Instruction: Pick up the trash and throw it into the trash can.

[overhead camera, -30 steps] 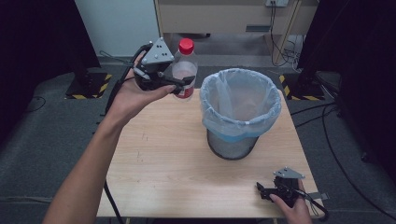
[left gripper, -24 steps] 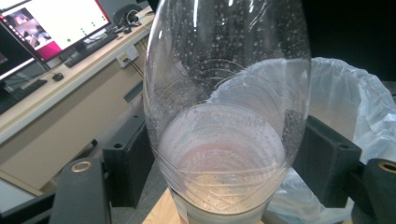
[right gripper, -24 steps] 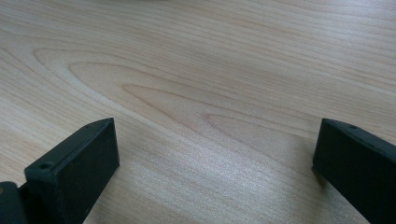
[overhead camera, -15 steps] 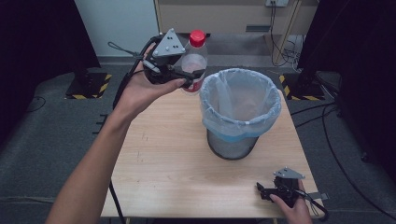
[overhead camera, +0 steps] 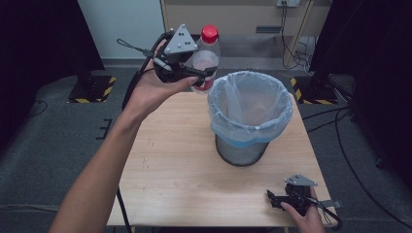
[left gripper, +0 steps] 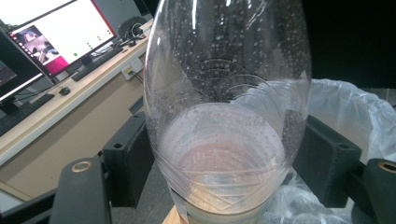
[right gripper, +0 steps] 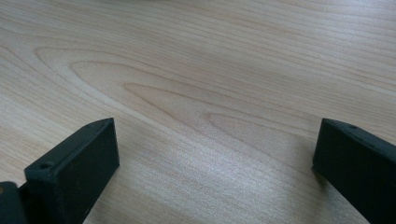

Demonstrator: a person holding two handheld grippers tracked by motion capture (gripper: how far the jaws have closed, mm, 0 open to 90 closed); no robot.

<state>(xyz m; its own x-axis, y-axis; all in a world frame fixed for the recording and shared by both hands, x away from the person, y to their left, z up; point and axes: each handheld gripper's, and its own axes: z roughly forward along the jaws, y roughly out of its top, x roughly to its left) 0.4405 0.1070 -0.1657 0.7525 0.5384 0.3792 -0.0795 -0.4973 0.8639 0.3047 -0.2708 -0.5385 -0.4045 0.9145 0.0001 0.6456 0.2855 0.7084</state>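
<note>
Bottle (overhead camera: 206,56): clear plastic with a red cap, upright, lifted off the table (overhead camera: 175,170), beside the bin's far-left rim.
Right gripper (overhead camera: 291,196): nearest, resting at the table's near right corner, jaws wide apart, nothing between them.
Left gripper (overhead camera: 182,70): clamped across the bottle's lower body.
Bin (overhead camera: 250,116): lined with a pale blue bag, mouth open.
Step, judged: carry the bottle over the mouth, centre it clear of the rim, then release.
</note>
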